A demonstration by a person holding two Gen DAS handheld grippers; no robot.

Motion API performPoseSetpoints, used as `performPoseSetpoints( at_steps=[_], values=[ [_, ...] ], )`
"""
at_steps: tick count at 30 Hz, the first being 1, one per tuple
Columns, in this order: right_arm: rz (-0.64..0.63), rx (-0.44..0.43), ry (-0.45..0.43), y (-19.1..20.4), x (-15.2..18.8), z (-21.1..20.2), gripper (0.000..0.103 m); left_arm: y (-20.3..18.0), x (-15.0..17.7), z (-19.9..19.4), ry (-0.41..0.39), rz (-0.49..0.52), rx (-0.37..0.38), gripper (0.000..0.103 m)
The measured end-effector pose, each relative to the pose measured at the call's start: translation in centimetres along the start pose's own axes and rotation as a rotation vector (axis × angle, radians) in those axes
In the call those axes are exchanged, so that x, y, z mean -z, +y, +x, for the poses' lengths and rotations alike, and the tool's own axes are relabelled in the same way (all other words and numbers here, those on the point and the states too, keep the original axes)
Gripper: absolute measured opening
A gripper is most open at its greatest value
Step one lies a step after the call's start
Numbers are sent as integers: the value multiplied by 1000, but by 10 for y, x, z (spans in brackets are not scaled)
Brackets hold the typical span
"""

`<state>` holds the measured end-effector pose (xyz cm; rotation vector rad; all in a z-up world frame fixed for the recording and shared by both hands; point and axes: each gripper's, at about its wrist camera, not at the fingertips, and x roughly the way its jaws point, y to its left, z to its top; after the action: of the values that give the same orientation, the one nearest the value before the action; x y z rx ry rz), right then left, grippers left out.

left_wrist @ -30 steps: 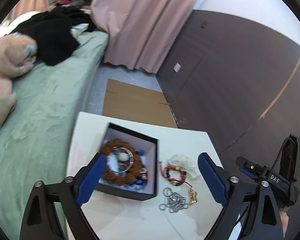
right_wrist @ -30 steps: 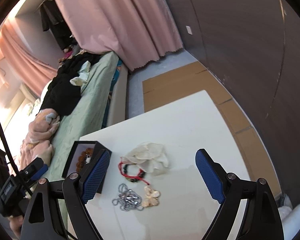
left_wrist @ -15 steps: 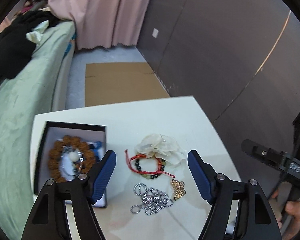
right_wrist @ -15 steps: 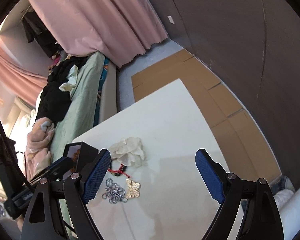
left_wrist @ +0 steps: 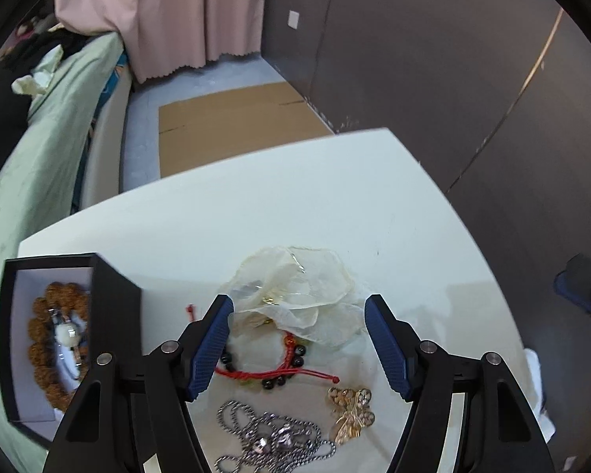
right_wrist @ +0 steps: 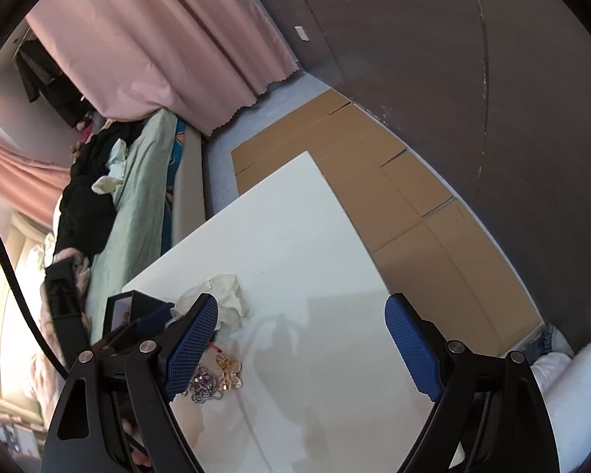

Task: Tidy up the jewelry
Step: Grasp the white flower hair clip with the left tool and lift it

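Left wrist view: left gripper (left_wrist: 299, 339) is held spread and empty over the sheer pouch (left_wrist: 295, 287) and red-cord bracelet (left_wrist: 283, 370), apparently lined up for a pickup; black box (left_wrist: 114, 307) is kept just beside, already holding beads.

Right wrist view: right gripper (right_wrist: 301, 349) is held wide, empty, above bare table (right_wrist: 295, 244), probably kept clear.

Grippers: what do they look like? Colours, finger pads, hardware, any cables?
Both match: the left gripper and right gripper have matte black angular frames with cut-outs and silver round bolt heads at the pivots. Each finger carries a blue pad with fine cross-hatch texture. A black cable curves past the right wrist view's left edge.
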<state>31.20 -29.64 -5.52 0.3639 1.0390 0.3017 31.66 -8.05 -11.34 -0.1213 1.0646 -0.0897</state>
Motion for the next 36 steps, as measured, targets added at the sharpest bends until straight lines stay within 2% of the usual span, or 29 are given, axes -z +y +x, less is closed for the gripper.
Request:
performPoseSetpoints(
  at_steps=[2,3,4,6,7,8,9,12,20,28,36],
  values=[
    [10,5,1,-3,-1,0,88,-4,3,8,18,14,-10,70],
    [15,6,1,-4,-1,1,88,-6,4,12,25,26,-19,62],
    [19,4,2,-5,-2,1,88,-8,5,13,20,41,-51,59],
    [20,3,4,-4,-3,2,88,-10,5,15,12,62,-108,28],
    [18,4,5,-3,-3,3,88,-8,4,14,9,54,-100,27],
    [17,5,4,-4,-2,2,88,-5,3,12,8,40,-81,6],
    [16,6,6,-3,-2,3,88,-1,2,7,7,20,-56,3],
    [11,7,10,-1,-2,4,88,1,1,-5,-29,23,-72,3],
    [6,-12,38,1,-1,12,88,11,6,-53,-105,-27,13,3],
    [-15,-64,83,19,6,24,88,24,13,-85,-161,-69,54,2],
    [-133,-49,165,48,25,43,87,57,35,-107,-195,-138,96,2]
  ],
)
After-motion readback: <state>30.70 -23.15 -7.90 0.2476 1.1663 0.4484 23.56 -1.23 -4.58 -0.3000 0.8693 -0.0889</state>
